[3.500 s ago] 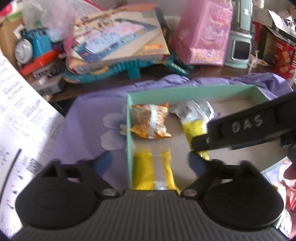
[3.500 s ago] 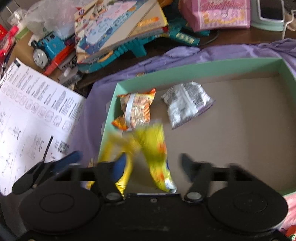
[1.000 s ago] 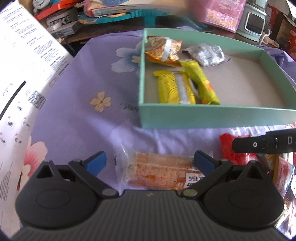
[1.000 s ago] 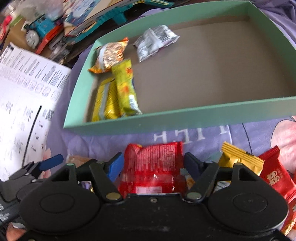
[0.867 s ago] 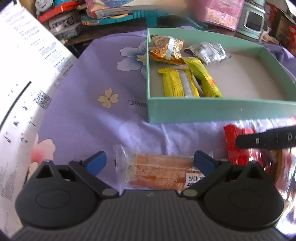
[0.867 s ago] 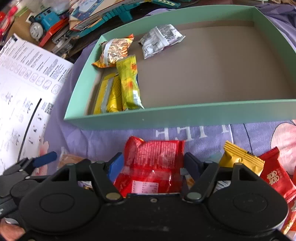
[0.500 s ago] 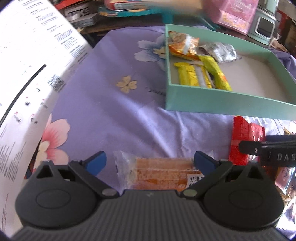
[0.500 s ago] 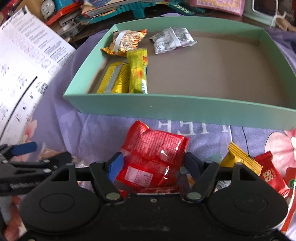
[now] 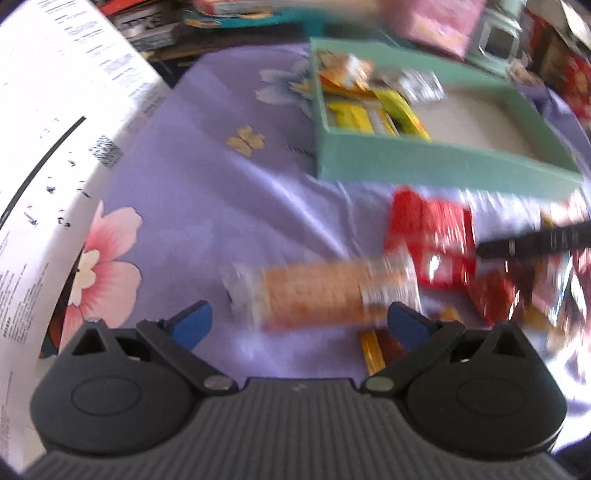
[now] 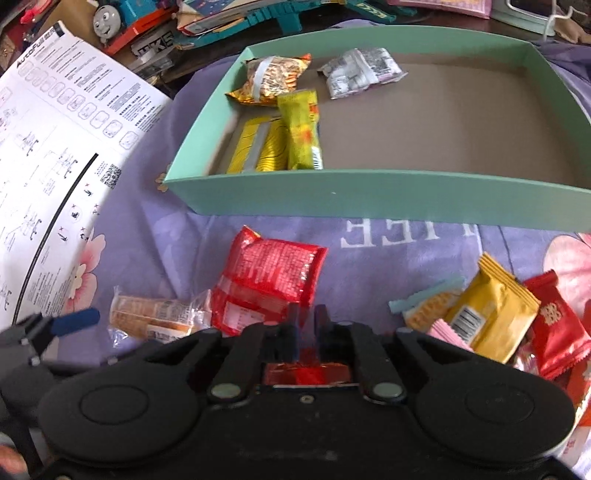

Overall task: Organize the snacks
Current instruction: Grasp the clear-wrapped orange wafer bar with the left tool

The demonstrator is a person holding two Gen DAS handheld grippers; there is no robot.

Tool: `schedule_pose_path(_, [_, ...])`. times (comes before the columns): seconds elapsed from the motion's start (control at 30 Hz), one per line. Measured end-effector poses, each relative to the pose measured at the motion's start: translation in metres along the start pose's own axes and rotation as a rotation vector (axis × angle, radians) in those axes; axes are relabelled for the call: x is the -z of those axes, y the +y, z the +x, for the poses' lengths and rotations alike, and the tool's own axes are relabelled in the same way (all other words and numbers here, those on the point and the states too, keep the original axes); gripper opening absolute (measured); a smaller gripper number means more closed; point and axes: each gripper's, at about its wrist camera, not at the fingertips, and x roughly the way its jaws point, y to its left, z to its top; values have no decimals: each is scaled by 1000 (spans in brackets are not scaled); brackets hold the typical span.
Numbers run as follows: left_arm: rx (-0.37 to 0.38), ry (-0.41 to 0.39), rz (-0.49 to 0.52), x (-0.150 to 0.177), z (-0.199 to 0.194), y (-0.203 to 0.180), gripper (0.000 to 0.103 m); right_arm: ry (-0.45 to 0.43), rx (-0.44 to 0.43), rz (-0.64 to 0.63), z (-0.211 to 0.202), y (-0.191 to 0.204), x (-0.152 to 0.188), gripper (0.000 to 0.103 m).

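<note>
Tongs on my left (image 9: 297, 323) stand spread around the wafer packet (image 9: 317, 295), light and brittle; my right tongs (image 10: 306, 328), just closed, pinch the soft red snack pouch (image 10: 271, 278) by its near edge, near the teal box (image 10: 369, 206).

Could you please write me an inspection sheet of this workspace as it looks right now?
Surface: purple floral cloth, creased.
Job's things: green tray holds four snacks at its left end: orange packet, silver packet, two yellow bars. Outside it lie a red packet, a clear-wrapped biscuit pack and a heap of snacks at right.
Clutter: printed instruction sheet at left.
Grippers: right hand-held gripper has just closed, shut on the red packet's near edge; left hand-held gripper open over the biscuit pack, not gripping.
Cables: nothing seen.
Surroundings: toy train, game boxes and a pink bag beyond the tray.
</note>
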Motion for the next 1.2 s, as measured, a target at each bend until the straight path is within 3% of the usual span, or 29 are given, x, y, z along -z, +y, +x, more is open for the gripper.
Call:
schedule_pose_path(0.17, [-18,-27,29,2,-2,0,103,-20,13,26,-6,-3,0,27])
schedule_pose_path(0.23, [-17,-53,62,-1,-5,2,103,-23,15,30,-8,-3,1,27])
schedule_pose_path(0.33, [-4,-105,220,-5,-12,-5,103,-20,13,45,-7,-3,0,28])
schedule_pose_path(0.47, [54,-90,407,-10,-2,-20,103,-10,1,79,-4,-4,-1,34])
schedule_pose_path(0.53, [77,-63,446,-11,7,-27,90,-9,6,80,-4,-3,0,39])
schedule_pose_path(0.57, [89,-55,451,-12,10,-29,78,-9,8,79,-4,-3,0,41])
schedule_pose_path(0.63, [107,-51,439,-14,11,-29,66,-8,13,83,-4,-2,0,44])
schedule_pose_path(0.73, [97,-42,363,-15,14,-23,60,-2,15,86,-1,-1,-1,46])
schedule_pose_path(0.83, [71,1,181,-26,18,-4,58,11,12,77,5,3,-2,48])
schedule_pose_path(0.97, [56,47,-37,-37,24,16,58,17,15,54,12,9,-4,61])
schedule_pose_path(1.2, [14,47,24,-35,33,2,64,8,16,-18,2,9,-2,63])
